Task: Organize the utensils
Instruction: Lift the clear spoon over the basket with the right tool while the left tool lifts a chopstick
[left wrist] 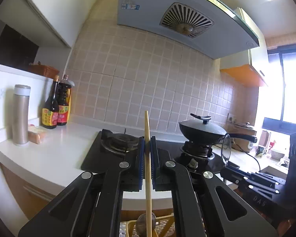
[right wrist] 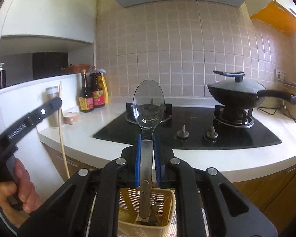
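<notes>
Nearest in the left wrist view, the left gripper (left wrist: pixel 147 144) is seen closed narrowly on a wooden chopstick (left wrist: pixel 148 169), which is held upright between the blue pads; its lower end runs down toward a yellow basket (left wrist: pixel 163 227) glimpsed below the gripper, where a dark spoon bowl is also partly seen. In the right wrist view, the right gripper (right wrist: pixel 147 144) is clamped on the handle of a metal spoon (right wrist: pixel 148 106); the spoon is held upright, bowl uppermost, and its handle end reaches down into a cream slotted utensil basket (right wrist: pixel 167 213) directly beneath the gripper. At the left edge of that view the left gripper is seen from the side, gripped by a hand (right wrist: pixel 19 187), with the chopstick hanging down from it.

Beyond the grippers a white countertop (right wrist: pixel 217 158) carries a black gas hob (right wrist: pixel 197 126); a lidded black wok (right wrist: pixel 236 94) sits on the right burner, while the left burner stands bare. Two control knobs (right wrist: pixel 197 133) are set near the hob's front edge. Further left, sauce bottles (right wrist: pixel 92 92) are grouped against the wall, with a metal flask (left wrist: pixel 20 114) standing near them; a rice cooker (right wrist: pixel 295 102) is seen at the far right. Behind everything a tiled wall (right wrist: pixel 177 49) rises to a range hood (left wrist: pixel 187 19).
</notes>
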